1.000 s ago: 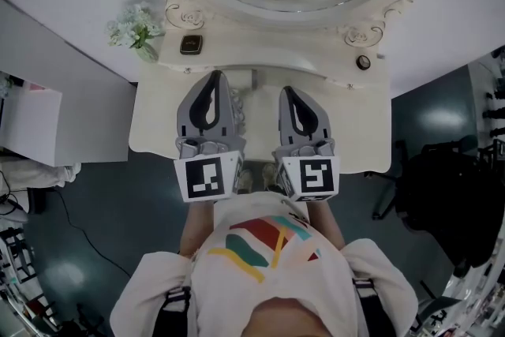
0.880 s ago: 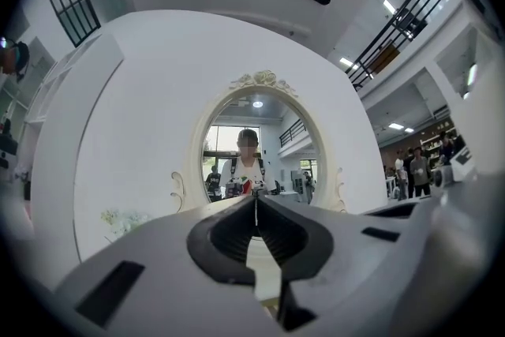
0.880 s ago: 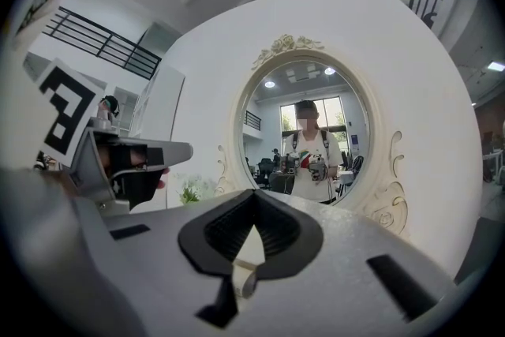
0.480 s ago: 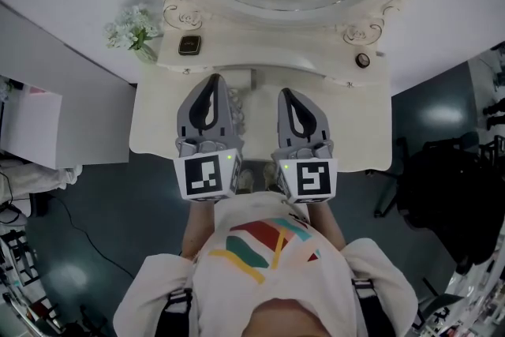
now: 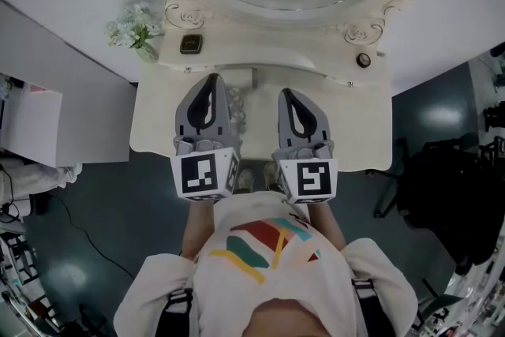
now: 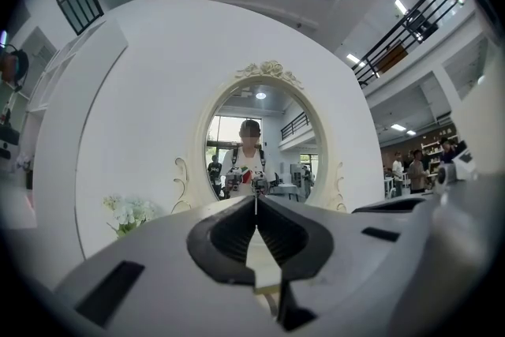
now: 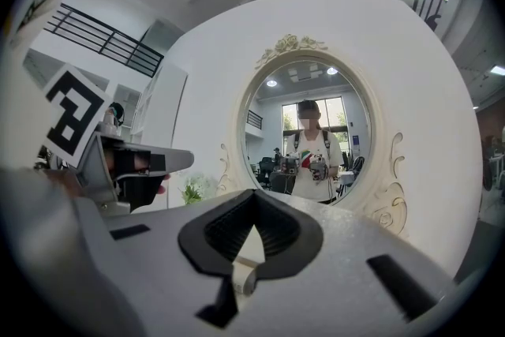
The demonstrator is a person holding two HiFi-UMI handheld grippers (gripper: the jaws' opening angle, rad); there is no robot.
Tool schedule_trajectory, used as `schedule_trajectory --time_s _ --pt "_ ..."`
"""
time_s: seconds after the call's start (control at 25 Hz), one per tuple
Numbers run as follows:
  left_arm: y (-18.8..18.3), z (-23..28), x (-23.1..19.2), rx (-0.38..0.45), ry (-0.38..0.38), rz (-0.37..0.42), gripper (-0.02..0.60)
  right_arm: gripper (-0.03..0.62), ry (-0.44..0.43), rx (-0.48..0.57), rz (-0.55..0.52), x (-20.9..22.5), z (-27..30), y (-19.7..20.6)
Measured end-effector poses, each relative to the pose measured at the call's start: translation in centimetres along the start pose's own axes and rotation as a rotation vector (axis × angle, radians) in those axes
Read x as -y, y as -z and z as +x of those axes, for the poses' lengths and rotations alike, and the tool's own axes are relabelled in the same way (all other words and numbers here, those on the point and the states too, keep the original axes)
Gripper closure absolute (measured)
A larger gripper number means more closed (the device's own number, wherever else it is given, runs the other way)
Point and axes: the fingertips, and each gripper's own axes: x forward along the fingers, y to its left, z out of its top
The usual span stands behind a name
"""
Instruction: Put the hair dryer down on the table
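Table (image 5: 158, 126): left tongs (image 5: 213, 78), right tongs (image 5: 286, 91) unmoved.

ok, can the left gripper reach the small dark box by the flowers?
Probably yes: the left gripper points at the shelf, and the small dark box lies just ahead with nothing between. Its jaws are shut, so they'd need opening first.

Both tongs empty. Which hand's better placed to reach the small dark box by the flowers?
Left, probably. The left tongs, shut, point almost straight at the dark box beside the flowers; the right tongs, also shut, are further over, nearer the round knob.
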Motion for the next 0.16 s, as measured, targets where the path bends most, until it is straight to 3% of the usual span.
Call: schedule_trajectory --time_s 0.16 --pt "0.56 -0.13 -0.12 0.007 0.006 0.008 0.572 0.594 -0.006 -0.007 -0.003 -0.34 -0.15 0.10"
